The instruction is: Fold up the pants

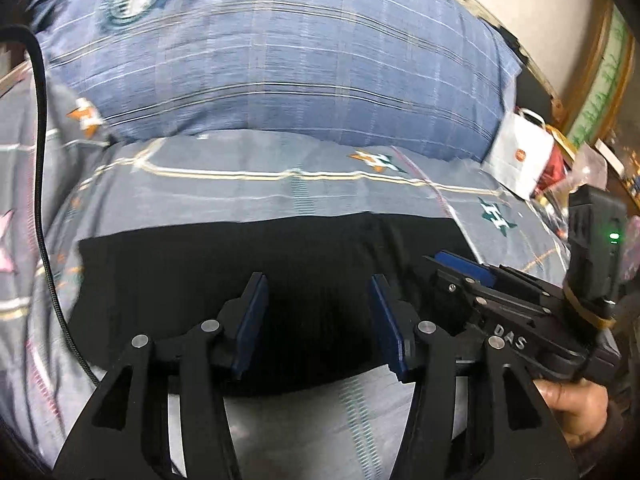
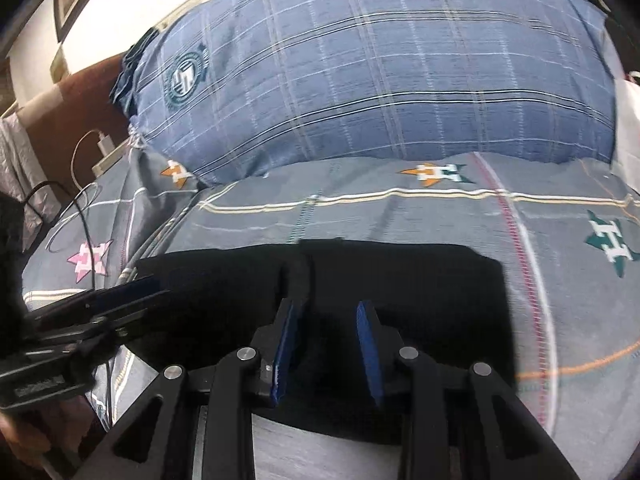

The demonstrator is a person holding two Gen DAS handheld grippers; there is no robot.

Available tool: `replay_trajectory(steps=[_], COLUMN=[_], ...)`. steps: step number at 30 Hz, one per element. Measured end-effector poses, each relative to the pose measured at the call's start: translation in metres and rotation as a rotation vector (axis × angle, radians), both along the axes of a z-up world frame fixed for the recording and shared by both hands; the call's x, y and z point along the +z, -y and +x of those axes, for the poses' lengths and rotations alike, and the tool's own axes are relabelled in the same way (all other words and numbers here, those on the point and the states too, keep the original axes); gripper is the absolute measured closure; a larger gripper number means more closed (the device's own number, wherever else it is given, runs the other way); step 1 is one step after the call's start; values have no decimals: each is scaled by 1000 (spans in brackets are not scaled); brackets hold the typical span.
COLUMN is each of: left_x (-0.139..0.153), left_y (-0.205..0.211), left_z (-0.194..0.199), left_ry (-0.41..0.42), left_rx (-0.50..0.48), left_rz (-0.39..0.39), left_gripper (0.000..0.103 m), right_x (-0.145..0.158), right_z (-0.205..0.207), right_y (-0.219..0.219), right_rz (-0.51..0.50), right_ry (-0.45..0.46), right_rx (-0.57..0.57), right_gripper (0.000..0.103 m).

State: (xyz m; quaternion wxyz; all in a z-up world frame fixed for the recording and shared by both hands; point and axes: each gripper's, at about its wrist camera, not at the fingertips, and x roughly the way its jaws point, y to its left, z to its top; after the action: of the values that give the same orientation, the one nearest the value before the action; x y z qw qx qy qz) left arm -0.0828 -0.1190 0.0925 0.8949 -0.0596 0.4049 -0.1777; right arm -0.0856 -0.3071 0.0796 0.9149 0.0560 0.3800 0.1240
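The black pants (image 1: pixel 224 264) lie folded into a flat rectangle on the grey patterned bedsheet (image 1: pixel 280 188); they also show in the right wrist view (image 2: pixel 420 280). My left gripper (image 1: pixel 318 284) is open and empty, just above the near edge of the pants. My right gripper (image 2: pixel 328 308) is open and empty, over the pants' near edge. The right gripper shows at the right of the left wrist view (image 1: pixel 464 268). The left gripper shows at the left of the right wrist view (image 2: pixel 136 288).
A big blue plaid pillow (image 1: pixel 280 60) lies behind the pants. A white paper bag (image 1: pixel 520 156) and clutter sit at the far right. A black cable (image 1: pixel 40 160) runs down the left. White charger and cables (image 2: pixel 104 144) lie at the bed's left edge.
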Motion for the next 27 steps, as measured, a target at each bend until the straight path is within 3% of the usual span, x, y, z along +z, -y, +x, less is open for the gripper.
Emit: replay_trajectory(steps=[4, 9, 12, 18, 21, 22, 23, 24, 27], left_x=[-5, -16, -22, -23, -25, -26, -27, -27, -26], left_y=[-34, -72, -89, -89, -82, -79, -79, -77, -80], left_z=[-10, -15, -13, -13, -12, -12, -11, -11, -10], left_ry=[-17, -51, -85, -82, -90, -95, -98, -97, -91], left_rx=[72, 172, 214, 203, 185, 176, 170, 164, 168], left_rz=[-3, -22, -65, -85, -80, -79, -80, -82, -83], left_gripper=[49, 49, 49, 49, 49, 49, 49, 49, 49], right_x=[-23, -12, -8, -19, -19, -20, -20, -19, -5], right_z=[13, 8, 7, 9, 10, 10, 10, 10, 2], right_y=[-18, -33, -35, -20, -28, -29, -27, -22, -2], right_rz=[-14, -27, -96, -69, -137, -158, -159, -120, 12], right_ry=[-60, -31, -14, -53, -30, -22, -19, -24, -12], right_rx=[45, 79, 40, -18, 6, 12, 15, 19, 25], right_gripper=[72, 72, 72, 72, 73, 76, 90, 95, 97])
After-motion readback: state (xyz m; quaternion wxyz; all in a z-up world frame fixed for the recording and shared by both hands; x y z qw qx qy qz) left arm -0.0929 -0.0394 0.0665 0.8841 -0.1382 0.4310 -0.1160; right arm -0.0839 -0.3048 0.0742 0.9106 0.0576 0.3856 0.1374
